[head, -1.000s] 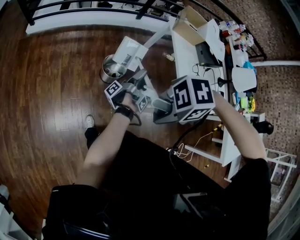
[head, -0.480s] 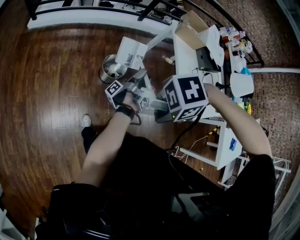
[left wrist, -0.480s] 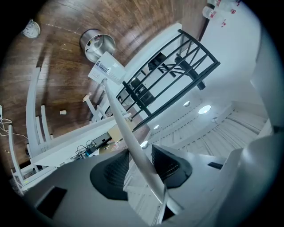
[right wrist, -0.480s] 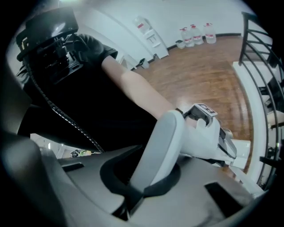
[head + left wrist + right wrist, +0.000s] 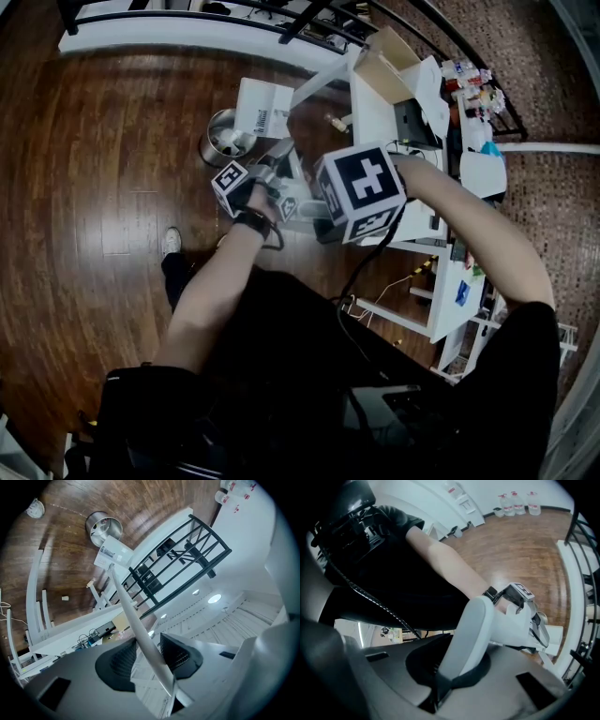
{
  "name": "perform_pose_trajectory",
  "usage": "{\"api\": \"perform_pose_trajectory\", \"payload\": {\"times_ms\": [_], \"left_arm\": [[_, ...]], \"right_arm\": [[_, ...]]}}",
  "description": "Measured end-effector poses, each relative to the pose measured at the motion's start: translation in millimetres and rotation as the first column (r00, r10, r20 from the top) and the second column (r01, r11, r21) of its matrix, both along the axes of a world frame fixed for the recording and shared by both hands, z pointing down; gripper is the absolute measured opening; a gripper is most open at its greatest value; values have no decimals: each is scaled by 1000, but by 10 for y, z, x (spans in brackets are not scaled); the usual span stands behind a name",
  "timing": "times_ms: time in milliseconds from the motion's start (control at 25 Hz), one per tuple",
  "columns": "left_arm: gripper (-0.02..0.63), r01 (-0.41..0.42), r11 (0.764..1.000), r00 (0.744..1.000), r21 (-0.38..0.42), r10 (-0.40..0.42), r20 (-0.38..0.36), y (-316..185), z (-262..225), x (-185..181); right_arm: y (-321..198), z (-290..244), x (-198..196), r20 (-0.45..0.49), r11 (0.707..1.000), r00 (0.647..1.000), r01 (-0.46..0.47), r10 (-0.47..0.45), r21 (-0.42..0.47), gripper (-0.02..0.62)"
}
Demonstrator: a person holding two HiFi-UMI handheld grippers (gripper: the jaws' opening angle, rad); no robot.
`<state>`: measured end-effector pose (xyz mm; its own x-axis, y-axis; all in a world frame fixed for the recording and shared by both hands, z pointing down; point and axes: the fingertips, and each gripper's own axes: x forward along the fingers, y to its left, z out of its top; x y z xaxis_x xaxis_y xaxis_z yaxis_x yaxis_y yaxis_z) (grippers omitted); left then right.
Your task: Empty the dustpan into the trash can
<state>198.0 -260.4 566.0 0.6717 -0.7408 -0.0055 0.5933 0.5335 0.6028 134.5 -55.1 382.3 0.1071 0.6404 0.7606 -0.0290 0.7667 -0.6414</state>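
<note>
Shiny round metal trash can (image 5: 223, 141) on the dark wood floor (image 5: 112, 141). The white plastic dustpan (image 5: 262, 108) hangs just beside and over the can's rim, not centred on the mouth. Whether any dirt is left inside is not visible.

Risks:
- Pan off-centre, so tipped contents could land on the floor.
- Pan could knock the can, which looks light.
- Left tongs (image 5: 146, 644) are clamped part-closed on the long white handle (image 5: 136, 620), far from the pan. The thin strip could twist in the pads.
- Right tongs (image 5: 454, 665) are fully closed, apparently on the handle's near end (seen broad face on). A small wrist turn here would swing the pan wide.
- White worktop (image 5: 375, 112) close by, and the handle could catch on it.

Against a second ago:
- Can and pan much as they were.
- Left tongs hardly shifted.
- The right tongs' marker cube (image 5: 361, 192) sits nearer the left tongs, with a different face turned up.
</note>
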Motion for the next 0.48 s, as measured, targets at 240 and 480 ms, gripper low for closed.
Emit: {"api": "perform_pose_trajectory", "payload": {"times_ms": [240,480], "left_arm": [[150,6,1000,1000,-9,-6,-12,26,57,-98],[150,4,1000,1000,-12,-4,-13,18,49,-132]], "right_arm": [[2,33,-5,-95,993,988,119,-120,-16,5],[37,33,-14,-159,977,964,206,-212,-49,4]]}}
